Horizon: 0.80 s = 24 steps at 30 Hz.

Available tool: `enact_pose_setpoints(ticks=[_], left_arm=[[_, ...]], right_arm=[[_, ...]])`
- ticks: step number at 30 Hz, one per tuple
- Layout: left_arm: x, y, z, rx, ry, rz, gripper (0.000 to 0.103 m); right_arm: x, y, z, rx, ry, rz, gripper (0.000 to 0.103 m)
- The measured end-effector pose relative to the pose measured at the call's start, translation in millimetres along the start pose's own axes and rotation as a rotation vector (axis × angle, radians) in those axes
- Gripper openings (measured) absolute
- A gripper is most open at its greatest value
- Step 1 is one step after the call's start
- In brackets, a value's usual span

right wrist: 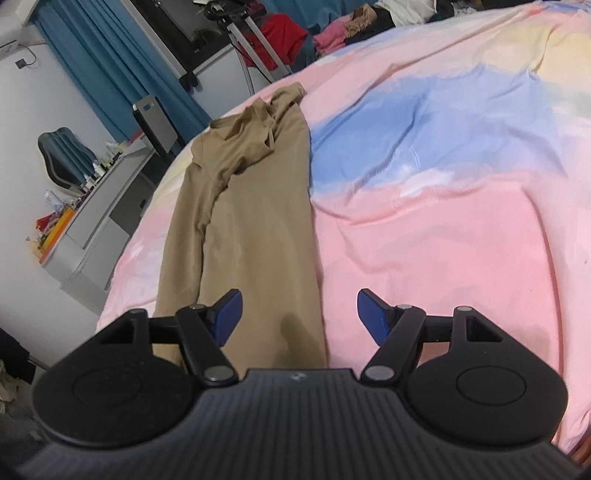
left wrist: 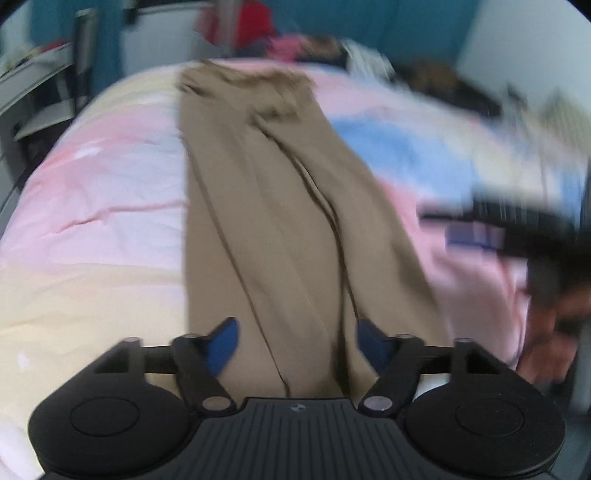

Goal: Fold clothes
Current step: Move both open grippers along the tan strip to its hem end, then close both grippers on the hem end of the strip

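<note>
Tan trousers [left wrist: 266,206] lie lengthwise on a bed with a pink, blue and yellow sheet [left wrist: 92,221], legs stacked and the waist bunched at the far end. My left gripper [left wrist: 297,332] hovers over the near end of the trousers, jaws wide apart and nothing pinched between the blue pads. The left wrist view is blurred. In the right wrist view my right gripper [right wrist: 299,310] stands open over the right edge of the trousers [right wrist: 255,221] and the pink sheet [right wrist: 443,221]. A dark blurred gripper body [left wrist: 535,221] and a hand [left wrist: 554,325] show at the right.
A heap of mixed clothes [right wrist: 332,37] lies at the bed's far end, near a red garment [right wrist: 280,33]. Left of the bed stand a grey desk [right wrist: 92,206] with small items, a chair [right wrist: 62,151] and blue curtains [right wrist: 110,74].
</note>
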<state>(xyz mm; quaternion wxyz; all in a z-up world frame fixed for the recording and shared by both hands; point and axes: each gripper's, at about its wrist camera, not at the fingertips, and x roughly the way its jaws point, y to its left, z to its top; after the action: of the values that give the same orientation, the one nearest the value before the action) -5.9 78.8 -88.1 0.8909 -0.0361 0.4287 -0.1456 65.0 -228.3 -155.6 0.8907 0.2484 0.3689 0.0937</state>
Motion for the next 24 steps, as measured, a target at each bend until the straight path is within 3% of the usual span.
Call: enact_pose_setpoints(ticks=[2, 5, 8, 12, 17, 20, 23, 24], left_arm=[[-3.0, 19.4, 3.9, -0.122, -0.042, -0.023, 0.083], [6.8, 40.6, 6.6, -0.209, -0.02, 0.007, 0.083], [21.8, 48.7, 4.5, -0.228, 0.048, 0.082, 0.082], [33.8, 43.5, -2.4, -0.208, 0.113, 0.076, 0.083], [36.1, 38.2, -5.4, -0.182, 0.139, 0.008, 0.081], [36.7, 29.3, -10.7, -0.137, 0.153, -0.024, 0.076], [36.3, 27.1, -14.6, -0.121, 0.149, -0.006, 0.058], [34.9, 28.6, -15.5, -0.13, 0.143, -0.001, 0.046]], right_arm=[[2.9, -2.1, -2.9, 0.011, 0.022, 0.003, 0.071], [8.3, -6.4, -8.4, 0.045, 0.062, 0.018, 0.071], [13.2, -5.9, -14.4, 0.045, 0.095, 0.022, 0.071], [23.0, -1.5, -22.3, -0.005, 0.13, -0.024, 0.069], [24.6, 2.1, -31.7, 0.0, 0.194, 0.054, 0.069], [23.3, 11.6, -42.3, -0.028, 0.244, 0.067, 0.069], [16.9, 18.3, -55.0, -0.046, 0.284, 0.081, 0.069], [14.7, 18.8, -59.4, -0.04, 0.301, 0.096, 0.068]])
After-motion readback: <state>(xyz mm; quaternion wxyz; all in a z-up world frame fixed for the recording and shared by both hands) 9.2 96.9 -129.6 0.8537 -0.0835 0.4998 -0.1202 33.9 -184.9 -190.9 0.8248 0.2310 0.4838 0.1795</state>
